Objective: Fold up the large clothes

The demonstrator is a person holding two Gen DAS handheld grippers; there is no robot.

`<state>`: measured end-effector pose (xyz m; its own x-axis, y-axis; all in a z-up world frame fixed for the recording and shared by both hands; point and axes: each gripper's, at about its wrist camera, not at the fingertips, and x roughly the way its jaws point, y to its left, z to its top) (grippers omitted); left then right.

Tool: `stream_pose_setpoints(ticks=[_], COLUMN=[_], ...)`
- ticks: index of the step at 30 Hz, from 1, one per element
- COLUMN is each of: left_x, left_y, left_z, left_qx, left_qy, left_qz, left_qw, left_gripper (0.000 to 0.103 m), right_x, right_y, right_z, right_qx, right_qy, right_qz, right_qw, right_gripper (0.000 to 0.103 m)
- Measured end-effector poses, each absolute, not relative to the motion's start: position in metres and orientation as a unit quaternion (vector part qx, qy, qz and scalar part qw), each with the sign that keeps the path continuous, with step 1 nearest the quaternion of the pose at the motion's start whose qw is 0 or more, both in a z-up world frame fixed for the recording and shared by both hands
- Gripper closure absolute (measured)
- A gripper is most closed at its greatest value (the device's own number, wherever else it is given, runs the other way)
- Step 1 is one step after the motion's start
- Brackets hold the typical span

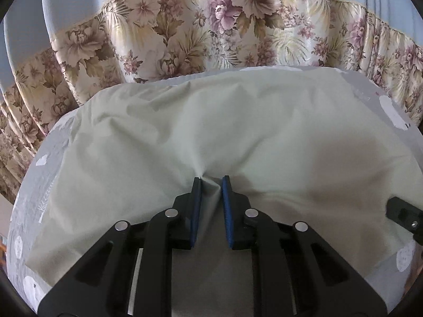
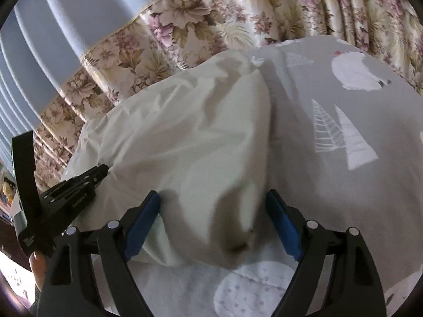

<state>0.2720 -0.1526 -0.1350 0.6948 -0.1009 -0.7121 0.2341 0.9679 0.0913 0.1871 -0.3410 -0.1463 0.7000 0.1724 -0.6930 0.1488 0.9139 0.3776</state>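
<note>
A floral curtain [image 1: 211, 26] with pale blue fabric above it is seen hanging behind a bed, which is covered by a grey sheet [image 2: 357, 171] printed with white trees and animals. A large pale cream garment [image 1: 211, 121] is spread across most of the bed, with its far edge near the curtain and its near edge towards the cameras.

On the left, the left tool [image 1: 211, 182] is seen drawn narrow, with a pinch of the garment's near edge gathered between its blue pads; creases fan out from that point. In the right wrist view the same tool is seen gripping the cloth at the garment's left side.

Further right, the right tool [image 2: 212, 198] is held wide, and a raised hump of the cloth by the garment's near right corner lies between the pads, apparently untouched by them.

The step in hand appears to be the taking up of the near edge for a first fold. Next, the right tool would need to be closed on the cloth, then both lifted together and carried towards the far edge.
</note>
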Motion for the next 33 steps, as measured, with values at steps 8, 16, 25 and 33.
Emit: stream_pose_setpoints(ticks=[8,16,25,33], left_x=[0.275,0.278,0.28,0.283], left_y=[-0.142,-0.138,-0.137,-0.132], left_z=[-0.137,-0.138,-0.138,-0.138], left_qx=[0.054,0.038,0.035,0.018], left_qy=[0.393,0.398,0.4,0.411], left_qz=[-0.119,-0.127,-0.133,-0.147], left_qw=[0.91,0.908,0.906,0.9], left_gripper=[0.09,0.09,0.09,0.09], right_x=[0.21,0.23,0.228,0.236], right_y=[-0.335,-0.336,-0.313,-0.27], right_z=[-0.143,-0.144,-0.11,-0.073], right_qx=[0.202,0.23,0.163,0.066], right_qy=[0.402,0.405,0.383,0.37], right_qz=[0.0,0.017,0.021,0.041], right_qw=[0.893,0.885,0.909,0.926], right_gripper=[0.039,0.042,0.069,0.07])
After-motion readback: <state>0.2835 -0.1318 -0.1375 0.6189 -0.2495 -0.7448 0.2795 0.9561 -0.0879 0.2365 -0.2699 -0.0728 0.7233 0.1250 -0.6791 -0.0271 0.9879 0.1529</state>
